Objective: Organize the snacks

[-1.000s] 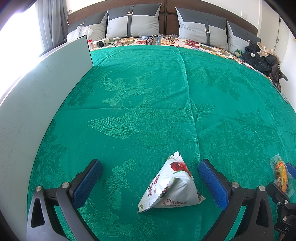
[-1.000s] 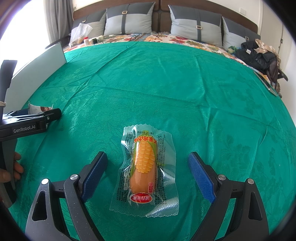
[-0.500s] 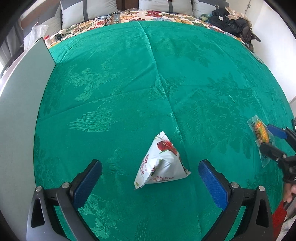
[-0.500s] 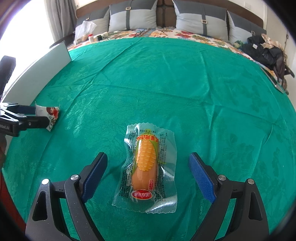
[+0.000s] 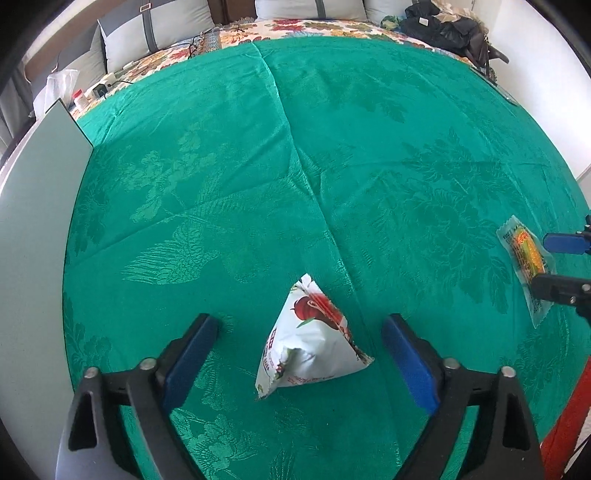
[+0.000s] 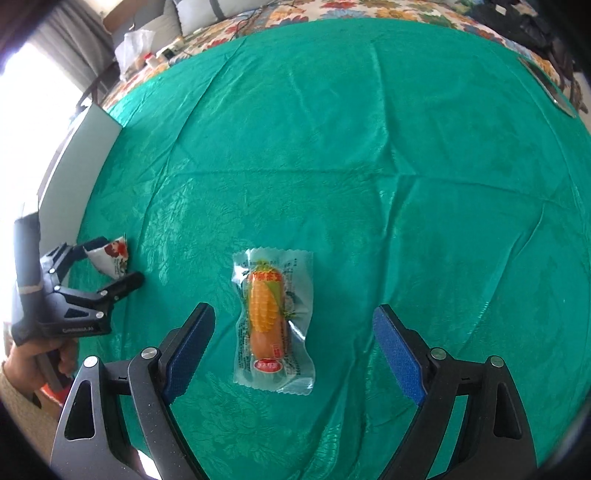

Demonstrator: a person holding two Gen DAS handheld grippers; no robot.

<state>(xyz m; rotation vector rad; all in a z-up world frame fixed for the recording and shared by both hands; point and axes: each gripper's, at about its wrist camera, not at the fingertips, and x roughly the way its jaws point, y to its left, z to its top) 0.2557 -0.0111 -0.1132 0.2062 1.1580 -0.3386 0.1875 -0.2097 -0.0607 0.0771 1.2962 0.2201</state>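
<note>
Centrally between the left gripper's [image 5: 299, 343] blue pads sits a white pyramid snack bag [image 5: 310, 350]; its jaws have just been closing but touch nothing yet. Nearby, the corn sausage pack [image 6: 275, 325] lies flat between the right gripper's [image 6: 293, 332] wide-open jaws. Both rest on a green bedspread [image 5: 332, 166], with a pale board [image 5: 33, 240] along its left edge, pillows [image 5: 147, 37] and dark clothes [image 5: 443, 26] beyond.

both grippers point down, jaws apart (left gripper [image 5: 301, 334] just closing, right gripper [image 6: 293, 325] wide).

I can't read the small print on the white snack pouch [image 5: 310, 347]. In my left view the corn sausage pack [image 5: 526, 266] is partly hidden behind the right gripper [image 5: 554, 264], itself cut off at the frame edge.
</note>
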